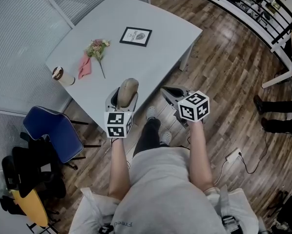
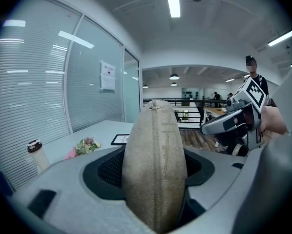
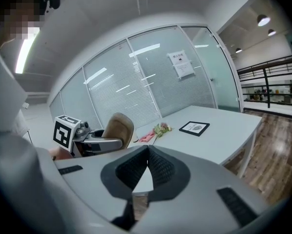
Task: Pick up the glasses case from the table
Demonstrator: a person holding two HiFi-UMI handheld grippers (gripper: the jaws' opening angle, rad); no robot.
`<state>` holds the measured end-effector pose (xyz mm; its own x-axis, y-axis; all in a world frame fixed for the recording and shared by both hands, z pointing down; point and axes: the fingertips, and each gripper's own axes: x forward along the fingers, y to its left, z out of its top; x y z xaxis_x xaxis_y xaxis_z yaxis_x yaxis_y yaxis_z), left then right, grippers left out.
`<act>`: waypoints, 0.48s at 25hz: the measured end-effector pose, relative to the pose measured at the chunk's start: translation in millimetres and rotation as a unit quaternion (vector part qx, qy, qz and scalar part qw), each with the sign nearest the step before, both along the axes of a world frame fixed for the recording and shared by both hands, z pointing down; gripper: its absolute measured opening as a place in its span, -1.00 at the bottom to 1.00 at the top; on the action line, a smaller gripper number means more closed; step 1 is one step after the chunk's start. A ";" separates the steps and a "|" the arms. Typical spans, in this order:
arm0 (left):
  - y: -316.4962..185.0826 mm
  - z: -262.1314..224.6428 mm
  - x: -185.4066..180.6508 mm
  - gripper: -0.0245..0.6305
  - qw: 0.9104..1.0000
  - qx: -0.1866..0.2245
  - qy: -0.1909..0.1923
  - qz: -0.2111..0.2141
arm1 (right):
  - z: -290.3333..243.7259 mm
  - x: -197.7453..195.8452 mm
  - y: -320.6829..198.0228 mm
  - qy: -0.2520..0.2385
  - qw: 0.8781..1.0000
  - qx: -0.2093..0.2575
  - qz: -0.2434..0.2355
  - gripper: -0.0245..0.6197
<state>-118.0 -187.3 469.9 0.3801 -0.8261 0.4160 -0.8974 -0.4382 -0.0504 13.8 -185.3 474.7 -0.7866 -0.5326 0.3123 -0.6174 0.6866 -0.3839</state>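
At the far left of the head view, a blue chair (image 1: pixel 55 130) is standing on the wooden floor beside a pale grey desk (image 1: pixel 160 48). On the desk's left corner a small cup (image 1: pixel 63 75) with a dark lid is standing upright. Just to its right a pink cloth (image 1: pixel 84 67) is lying flat, with a small bunch of flowers (image 1: pixel 97 48) touching it, the stem pointing toward the person. Further right, well apart from the flowers, a black-framed picture (image 1: pixel 135 36) is lying face up.

At the desk's near edge, the person's left hand-held gripper (image 1: pixel 122 100) is gripping the glasses case (image 1: pixel 129 87). The case is tan and oval, and it is standing on end between the jaws. In the left gripper view it (image 2: pixel 155 169) is filling the gap, with both pads pressing on its sides. From these views it is not clear whether the case is fully clear of the desk top.

To the right, the right hand-held gripper (image 1: pixel 169 93) is hovering just off the desk's edge over the floor, near the left one but not touching it. Its jaws (image 3: pixel 147 149) are closed tip to tip, with nothing between them.

At the far right, another person's dark-clad legs (image 1: pixel 278 115) are showing on the floor.
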 end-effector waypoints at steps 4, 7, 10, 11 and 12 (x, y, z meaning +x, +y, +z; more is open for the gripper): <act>-3.9 -3.7 3.0 -0.07 1.000 0.003 0.000 0.007 | -3.5 -2.5 -1.8 0.000 1.000 0.004 -0.006 -0.93; -5.7 -4.8 5.8 -0.07 1.000 0.006 0.001 0.014 | -5.8 -4.0 -2.1 0.001 1.000 0.010 -0.008 -0.93; -6.7 -4.6 7.9 -0.07 1.000 0.006 0.001 0.016 | -7.3 -3.2 -2.4 0.007 1.000 0.018 -0.006 -0.93; -6.9 -4.9 8.9 -0.08 1.000 0.007 0.002 0.016 | -7.4 -2.6 -2.1 0.009 1.000 0.019 -0.006 -0.93; -7.0 -5.1 9.8 -0.08 1.000 0.007 0.003 0.016 | -7.4 -2.1 -1.4 0.011 1.000 0.019 -0.007 -0.93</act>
<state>-108.2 -194.3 464.8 0.4091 -0.8188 0.4027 -0.8830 -0.4666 -0.0516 11.7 -186.7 467.3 -0.7869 -0.5339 0.3092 -0.6160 0.7088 -0.3437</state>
